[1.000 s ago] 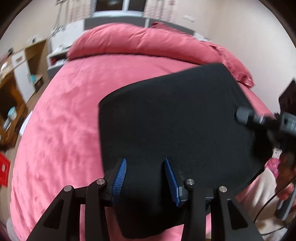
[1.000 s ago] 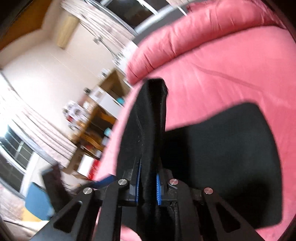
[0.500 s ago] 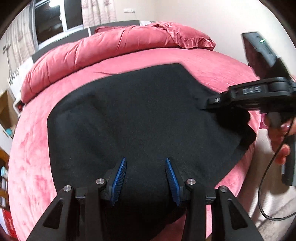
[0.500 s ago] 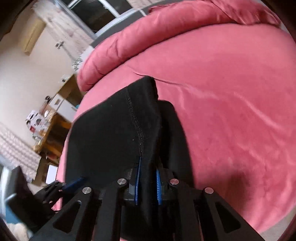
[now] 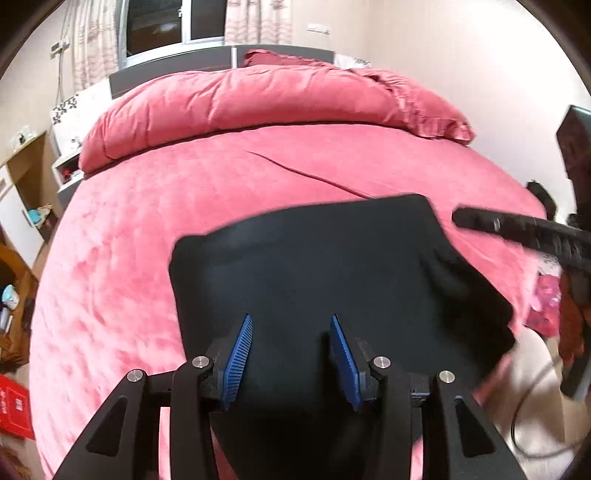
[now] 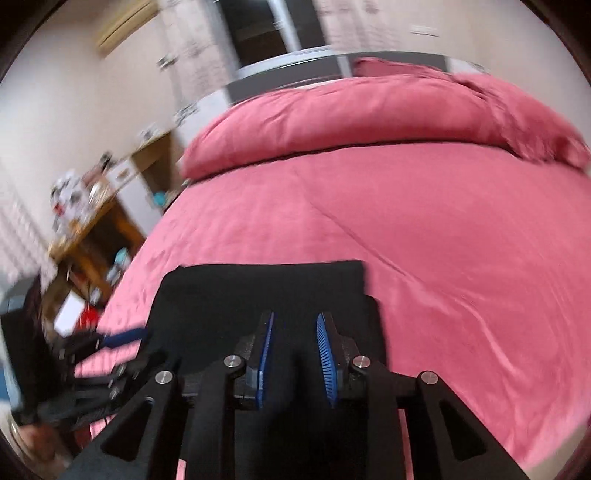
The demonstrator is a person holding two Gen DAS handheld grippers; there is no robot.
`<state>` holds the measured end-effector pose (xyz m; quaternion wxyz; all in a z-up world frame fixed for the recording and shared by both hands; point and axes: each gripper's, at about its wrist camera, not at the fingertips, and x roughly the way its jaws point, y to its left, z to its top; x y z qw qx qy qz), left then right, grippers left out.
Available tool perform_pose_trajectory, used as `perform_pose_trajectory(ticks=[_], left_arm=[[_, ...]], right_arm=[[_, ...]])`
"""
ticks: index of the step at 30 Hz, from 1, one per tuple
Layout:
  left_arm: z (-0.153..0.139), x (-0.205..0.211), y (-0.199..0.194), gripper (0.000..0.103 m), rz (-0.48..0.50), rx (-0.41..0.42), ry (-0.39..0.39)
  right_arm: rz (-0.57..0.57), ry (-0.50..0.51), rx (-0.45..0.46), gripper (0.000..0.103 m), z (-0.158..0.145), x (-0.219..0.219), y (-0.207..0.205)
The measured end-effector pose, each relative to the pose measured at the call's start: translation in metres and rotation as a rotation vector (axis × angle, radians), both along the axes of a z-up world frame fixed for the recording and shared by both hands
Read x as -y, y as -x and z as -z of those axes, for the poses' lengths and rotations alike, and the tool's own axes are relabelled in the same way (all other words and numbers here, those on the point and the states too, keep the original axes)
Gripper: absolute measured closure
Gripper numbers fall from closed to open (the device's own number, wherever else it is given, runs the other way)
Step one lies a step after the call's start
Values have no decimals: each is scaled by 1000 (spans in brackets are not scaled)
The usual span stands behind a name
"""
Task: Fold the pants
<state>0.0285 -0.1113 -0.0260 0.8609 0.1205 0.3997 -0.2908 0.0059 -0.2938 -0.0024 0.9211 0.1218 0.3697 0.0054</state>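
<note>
The black pants point(image 5: 325, 266) lie folded flat near the front edge of the pink bed point(image 5: 184, 206). My left gripper point(image 5: 291, 354) is open and empty, hovering over the pants' near part. My right gripper point(image 6: 295, 354) is open and empty too, over the pants point(image 6: 258, 295) seen from the right side. The right gripper point(image 5: 517, 229) shows at the right edge of the left wrist view, beside the fold. The left gripper point(image 6: 110, 347) shows blurred at the lower left of the right wrist view.
A rolled pink duvet point(image 5: 258, 99) and a pillow point(image 5: 424, 110) lie along the head of the bed. Wooden shelves point(image 6: 96, 221) with clutter stand to the left. A window point(image 5: 173, 22) is behind the headboard.
My right gripper has let go of the pants edge that it held up, and its jaws have opened. The cloth now lies flat, folded smaller. Both grippers have drawn back toward the near edge.
</note>
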Motion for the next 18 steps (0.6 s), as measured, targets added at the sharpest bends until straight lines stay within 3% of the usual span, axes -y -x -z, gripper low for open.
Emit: perform_pose_trajectory(ticks=[4,8,10,15,18], left_arm=[[12,19,-33,58,-20,-12,-62],[30,38,-49,58,-2,1,-133],[39,43,-54,58,4,3,-149],[48,40,-75,56,-17,-71,-85],[48,38,-75,56,-11,-64,-77]], right_arm=[[-73,53,-75,78,22,-21,-43],[-16,97,-138,83,50,-9,-66],[15,56,-148,85,62,3,-70],[56,-9,-107,101,79,20,-78],[64,3,-83,101,79,19,-72]])
